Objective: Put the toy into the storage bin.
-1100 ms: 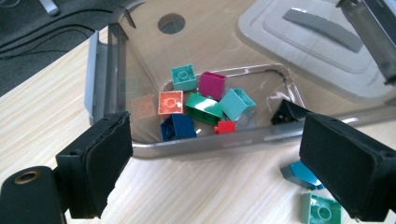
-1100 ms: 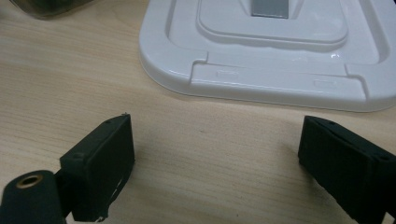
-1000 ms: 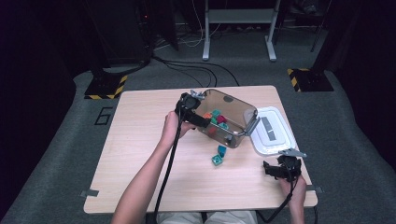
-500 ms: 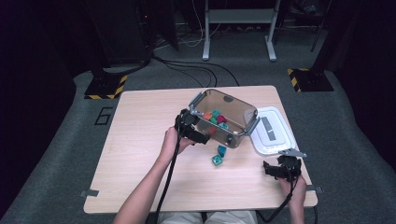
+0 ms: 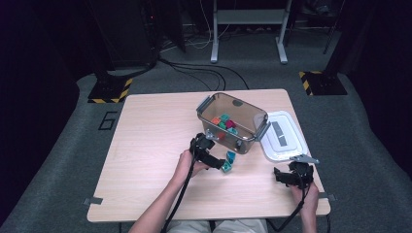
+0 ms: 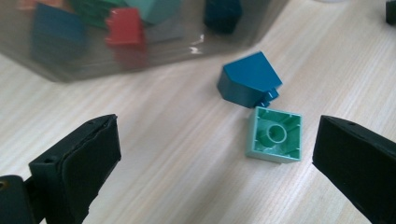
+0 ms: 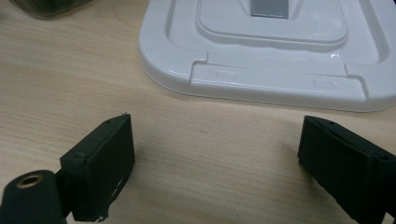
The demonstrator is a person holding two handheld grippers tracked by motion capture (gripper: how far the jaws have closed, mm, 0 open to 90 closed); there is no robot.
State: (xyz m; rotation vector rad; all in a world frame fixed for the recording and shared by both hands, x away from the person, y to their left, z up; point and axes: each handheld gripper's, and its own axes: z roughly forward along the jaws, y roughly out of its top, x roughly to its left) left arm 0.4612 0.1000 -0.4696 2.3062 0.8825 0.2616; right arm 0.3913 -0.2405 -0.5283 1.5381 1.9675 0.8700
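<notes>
A clear brown-tinted bin (image 5: 232,121) stands on the wooden table (image 5: 150,141) and holds several coloured blocks. Two blocks lie loose on the table in front of it: a dark teal block (image 6: 247,80) (image 5: 231,156) and a light green block (image 6: 275,135) (image 5: 226,167) lying hollow side up. My left gripper (image 5: 214,162) (image 6: 215,172) hovers low just short of them, open, jaws spread wide with nothing between. My right gripper (image 5: 286,175) (image 7: 217,168) rests near the table's front right, open and empty, facing the white lid (image 7: 280,51).
The white bin lid (image 5: 283,136) lies flat to the right of the bin, near the table's right edge. Broad bare wood lies on the left half of the table. Cables, stands and a metal frame stand on the floor beyond.
My left gripper has drawn back from over the bin toward the front and lowered to the two loose blocks. The right gripper has stayed put.
</notes>
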